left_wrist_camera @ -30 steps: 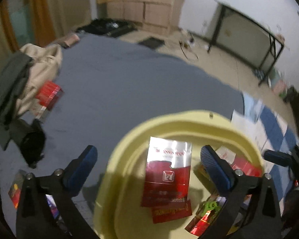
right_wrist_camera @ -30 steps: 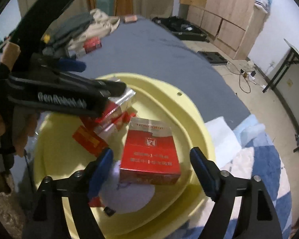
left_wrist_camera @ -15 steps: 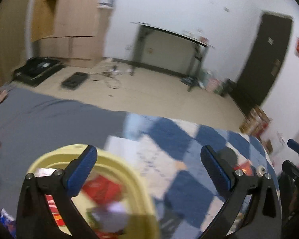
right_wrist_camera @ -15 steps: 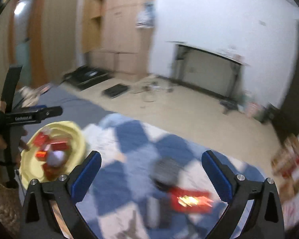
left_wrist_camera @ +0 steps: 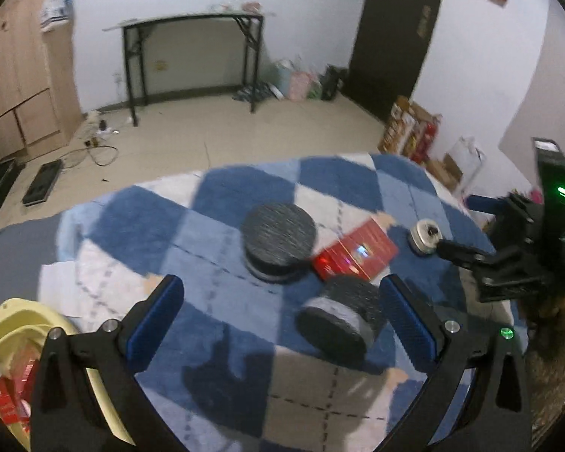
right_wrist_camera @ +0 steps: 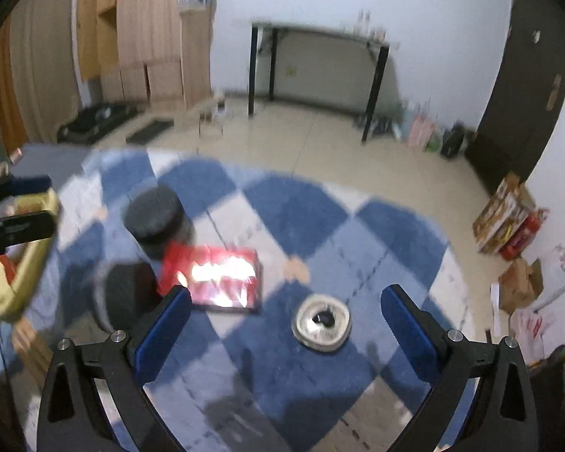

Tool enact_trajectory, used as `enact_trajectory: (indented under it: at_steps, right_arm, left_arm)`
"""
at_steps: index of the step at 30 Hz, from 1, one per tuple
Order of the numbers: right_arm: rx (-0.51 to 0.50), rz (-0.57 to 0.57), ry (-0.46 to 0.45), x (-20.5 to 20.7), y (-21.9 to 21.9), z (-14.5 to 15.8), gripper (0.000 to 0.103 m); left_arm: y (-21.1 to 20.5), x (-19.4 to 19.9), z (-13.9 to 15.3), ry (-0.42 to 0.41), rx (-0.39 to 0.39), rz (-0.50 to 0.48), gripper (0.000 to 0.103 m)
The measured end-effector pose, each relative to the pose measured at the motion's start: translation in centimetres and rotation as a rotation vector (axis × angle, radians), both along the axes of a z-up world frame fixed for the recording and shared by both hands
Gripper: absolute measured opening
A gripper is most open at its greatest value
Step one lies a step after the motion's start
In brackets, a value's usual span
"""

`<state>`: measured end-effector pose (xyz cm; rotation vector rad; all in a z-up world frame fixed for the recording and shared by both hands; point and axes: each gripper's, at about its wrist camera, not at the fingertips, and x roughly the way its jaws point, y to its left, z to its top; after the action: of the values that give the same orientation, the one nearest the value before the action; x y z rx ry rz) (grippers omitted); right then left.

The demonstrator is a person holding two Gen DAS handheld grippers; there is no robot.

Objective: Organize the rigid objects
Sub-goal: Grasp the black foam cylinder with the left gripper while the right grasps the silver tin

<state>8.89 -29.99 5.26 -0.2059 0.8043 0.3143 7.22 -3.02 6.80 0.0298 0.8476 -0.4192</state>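
Hovering over the blue-and-white checked blanket (left_wrist_camera: 222, 301), my left hand-held gripper (left_wrist_camera: 282, 324) has its jaws spread wide with nothing between them. Just ahead of it a dark round container (left_wrist_camera: 341, 316) lies tipped on its side, close to the right finger. Beyond that a second dark round container (left_wrist_camera: 278, 241) stands upright, and a red pack (left_wrist_camera: 356, 254) lies flat beside both of them. A small silver tin (left_wrist_camera: 425, 235) sits further right, near the tip of my right hand-held gripper (right_wrist_camera: 282, 324), whose jaws are also wide apart and empty. From the right wrist view the tin lies between the fingers, below them on the blanket. The yellow basin (left_wrist_camera: 7, 320) with red packs inside sits at the blanket's left edge.
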Motion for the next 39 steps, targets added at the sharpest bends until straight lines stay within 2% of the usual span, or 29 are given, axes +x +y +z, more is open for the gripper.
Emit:
enact_trajectory:
  at_steps: [2, 5, 10, 13, 16, 18, 19, 20, 22, 23, 25, 27, 32, 36, 37, 39]
  right_arm:
    - [-0.020, -0.005, 0.061, 1.7, -0.3, -1.4, 0.103]
    - [-0.010, -0.011, 0.107, 3.6, -1.2, -2.8, 0.103]
    - [0.017, -0.051, 0.158, 5.6, -2.4, -4.5, 0.103]
    - [0.018, -0.035, 0.157, 5.6, -2.3, -5.1, 0.102]
    - [0.008, -0.027, 0.160, 5.8, -1.9, -5.6, 0.095]
    - [-0.014, -0.026, 0.166, 6.0, -1.6, -6.6, 0.082]
    - [-0.032, -0.025, 0.161, 6.1, -1.5, -6.9, 0.069]
    - [-0.050, -0.030, 0.147, 6.2, -1.4, -7.0, 0.065]
    - [-0.062, -0.021, 0.138, 6.2, -1.2, -7.2, 0.064]
    - [-0.073, -0.012, 0.132, 6.2, -1.1, -7.3, 0.060]
    - [-0.080, 0.002, 0.113, 6.1, -1.1, -7.2, 0.054]
    - [-0.079, 0.010, 0.110, 6.1, -1.2, -7.3, 0.053]
    - [-0.092, 0.031, 0.103, 6.0, -1.2, -7.7, 0.054]
    - [-0.101, 0.036, 0.105, 6.2, -1.1, -8.0, 0.053]
    - [-0.095, 0.037, 0.104, 6.2, -1.1, -7.9, 0.051]
    - [-0.077, 0.035, 0.103, 6.2, -1.3, -7.7, 0.050]
  left_arm:
    - [-1.2, 0.2, -1.0, 0.007, 0.020, -0.026, 0.103]
    - [-3.1, 0.2, -2.6, -0.022, 0.029, -0.113, 0.103]
    - [-5.5, 0.5, -5.3, -0.008, 0.087, -0.202, 0.103]
    - [-5.8, 0.8, -6.4, -0.031, 0.066, -0.225, 0.103]
    - [-5.8, 1.7, -7.6, 0.000, 0.047, -0.199, 0.103]
    - [-6.0, 1.9, -8.2, 0.010, 0.046, -0.200, 0.103]
    - [-6.1, 2.0, -8.3, 0.019, 0.049, -0.194, 0.103]
    - [-6.0, 2.2, -8.4, 0.039, 0.040, -0.182, 0.102]
    - [-5.9, 2.2, -8.3, 0.067, 0.003, -0.193, 0.084]
    - [-5.9, 2.1, -8.1, 0.071, -0.009, -0.206, 0.079]
    - [-6.2, 1.6, -7.7, 0.051, 0.028, -0.208, 0.079]
    - [-6.4, 1.2, -7.6, 0.042, 0.060, -0.220, 0.079]
    - [-6.2, 1.4, -7.9, 0.047, 0.049, -0.221, 0.081]
    - [-5.8, 2.1, -8.5, 0.096, 0.016, -0.199, 0.080]
    - [-5.4, 2.3, -8.4, 0.109, -0.013, -0.195, 0.079]
    - [-4.8, 2.4, -7.8, 0.103, -0.039, -0.186, 0.079]
